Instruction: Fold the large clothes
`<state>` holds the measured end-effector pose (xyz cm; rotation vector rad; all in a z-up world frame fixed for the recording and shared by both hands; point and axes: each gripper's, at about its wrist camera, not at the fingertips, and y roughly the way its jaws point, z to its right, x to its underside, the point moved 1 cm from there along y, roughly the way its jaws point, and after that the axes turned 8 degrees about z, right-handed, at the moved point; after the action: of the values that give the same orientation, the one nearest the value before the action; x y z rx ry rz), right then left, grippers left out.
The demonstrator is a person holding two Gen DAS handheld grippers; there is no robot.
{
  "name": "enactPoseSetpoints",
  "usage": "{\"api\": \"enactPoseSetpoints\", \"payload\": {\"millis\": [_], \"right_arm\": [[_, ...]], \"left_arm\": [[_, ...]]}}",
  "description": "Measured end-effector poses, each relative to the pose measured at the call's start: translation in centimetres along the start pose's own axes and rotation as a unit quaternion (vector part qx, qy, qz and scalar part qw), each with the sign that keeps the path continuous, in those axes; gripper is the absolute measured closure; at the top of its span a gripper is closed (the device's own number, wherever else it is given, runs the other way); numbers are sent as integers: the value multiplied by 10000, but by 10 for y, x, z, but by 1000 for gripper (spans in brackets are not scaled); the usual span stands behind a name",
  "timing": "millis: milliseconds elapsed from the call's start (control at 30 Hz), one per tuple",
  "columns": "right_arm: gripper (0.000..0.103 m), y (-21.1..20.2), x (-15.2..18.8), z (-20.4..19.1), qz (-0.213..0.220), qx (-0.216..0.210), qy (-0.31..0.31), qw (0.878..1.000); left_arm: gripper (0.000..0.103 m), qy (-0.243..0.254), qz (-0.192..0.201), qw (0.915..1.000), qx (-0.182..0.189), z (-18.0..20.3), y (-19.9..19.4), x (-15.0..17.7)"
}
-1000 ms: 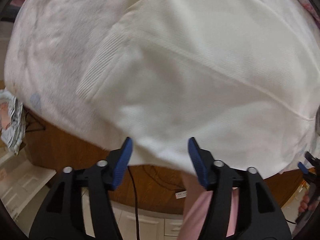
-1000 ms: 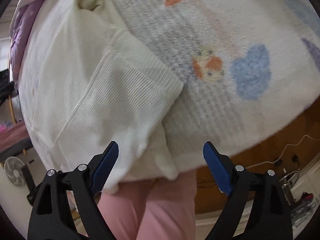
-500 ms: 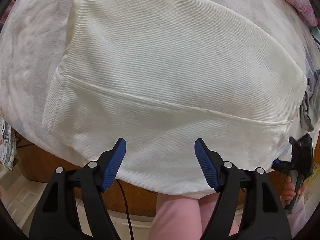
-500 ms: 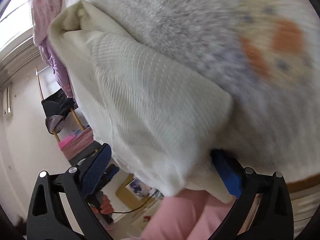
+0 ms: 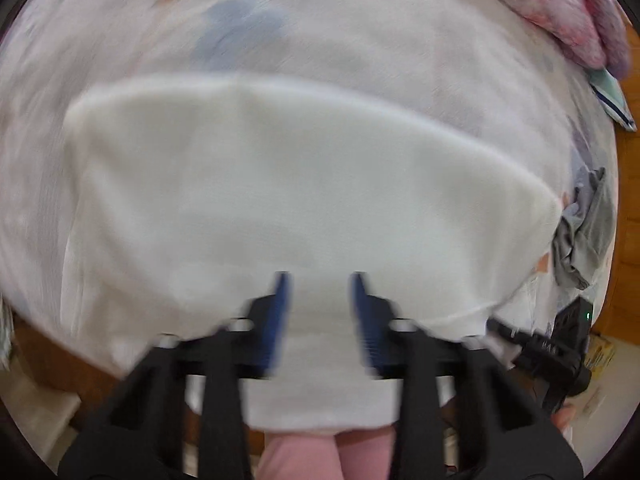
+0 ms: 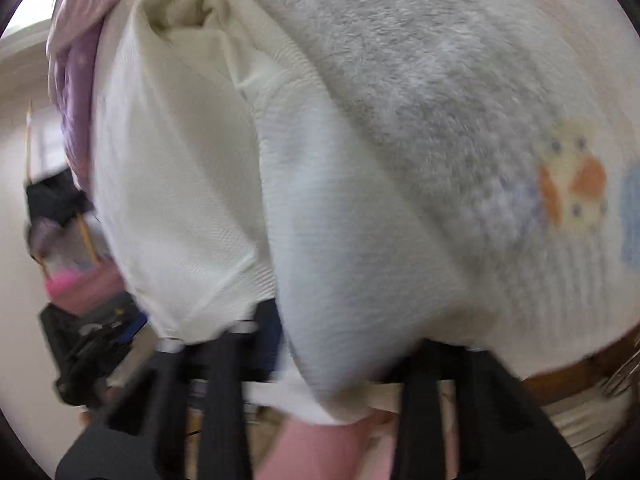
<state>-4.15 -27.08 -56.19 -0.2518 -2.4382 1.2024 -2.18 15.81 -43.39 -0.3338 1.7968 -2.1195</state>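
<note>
Only the left wrist view showed the whole folded cream garment [image 5: 304,200] spread ahead of the left gripper [image 5: 320,304] on the fleece blanket [image 5: 360,40], a grey cloth [image 5: 584,236] to its right. That gripper pointed steeply down, jaws narrow and closing on the near hem. The right gripper [image 6: 340,344] was closing too, fabric [image 6: 340,280] bunched between its hidden fingers.

The sweater [image 5: 304,200] is plain cream-white with a fine ribbed knit. The blanket [image 6: 460,120] under it is white and grey, printed with orange, blue and yellow cartoon shapes. A crumpled cloth [image 5: 584,232] is grey; a quilt [image 5: 560,4] is pink.
</note>
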Motion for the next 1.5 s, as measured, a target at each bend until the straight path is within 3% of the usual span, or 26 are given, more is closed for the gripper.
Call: {"api": "enactPoseSetpoints", "payload": {"millis": [67, 133, 200, 367, 433, 467, 500, 567, 633, 733, 833, 900, 967, 1000, 1033, 1133, 1233, 1300, 1333, 1433, 1500], "right_arm": [[85, -6, 2, -16, 89, 139, -257, 9995], [85, -8, 9, -33, 133, 407, -706, 9966], [85, -8, 19, -46, 163, 474, -847, 9951], [85, 3, 21, -58, 125, 673, -606, 9958], [85, 8, 18, -60, 68, 684, -328, 9971], [85, 0, 9, -53, 43, 708, -247, 9972], [85, -1, 9, -51, 33, 722, -203, 9972], [83, -2, 8, -48, -16, 665, -236, 9975], [83, -8, 0, -41, -55, 708, -349, 9969], [83, 7, -3, -32, -182, 886, -213, 9957], [82, 7, -3, -35, -211, 901, -326, 9952], [82, 10, -2, -35, -191, 869, -304, 9956], [81, 15, -5, -34, -181, 860, -305, 9957], [80, 21, -5, -31, -243, 937, -289, 9949], [78, 21, -4, -28, -263, 1017, -265, 9941], [77, 19, 3, -38, -232, 1059, -561, 9925], [70, 23, 7, -39, -224, 1089, -753, 9909], [50, 29, 7, -32, -226, 1035, -576, 9927], [49, 35, 6, -25, -247, 854, -424, 9951], [52, 40, 3, -15, -143, 589, -98, 9981], [66, 37, 7, -19, -33, 555, -198, 9983]], "left_arm": [[94, 130, 15, 9999, 1, 18, 3, -18], [95, 245, 111, 9996, 74, 31, -2, -17], [95, 355, 70, 9993, 42, 53, 9, -35], [95, 92, -781, 9959, -445, 73, 103, -62], [95, 202, -924, 9930, -707, 82, 100, -64], [95, 481, -1112, 9892, -822, 91, 91, -59], [95, 538, -1304, 9876, -687, 94, 83, -50], [95, 334, -1560, 9864, -406, 89, 76, -28], [97, 220, -1470, 9878, -469, 73, 95, -1], [98, -259, -1262, 9908, -421, 62, 105, 3], [98, 517, -1291, 9876, -733, 79, 76, 38], [98, 304, -1477, 9869, -568, 72, 68, 74], [100, -150, -1799, 9812, -681, 49, 100, 105], [99, -485, -1549, 9854, -521, 38, 114, 113], [100, -639, -1542, 9845, -544, 37, 111, 114], [100, -450, -2030, 9749, -793, 49, 94, 132], [100, -354, -1840, 9789, -818, 45, 98, 158], [100, -541, -1707, 9810, -746, 39, 102, 163], [100, -564, -1716, 9809, -725, 40, 97, 161], [99, -29, -1219, 9891, -823, 50, 65, 146], [99, 2, -859, 9942, -650, 49, 50, 127]]}}
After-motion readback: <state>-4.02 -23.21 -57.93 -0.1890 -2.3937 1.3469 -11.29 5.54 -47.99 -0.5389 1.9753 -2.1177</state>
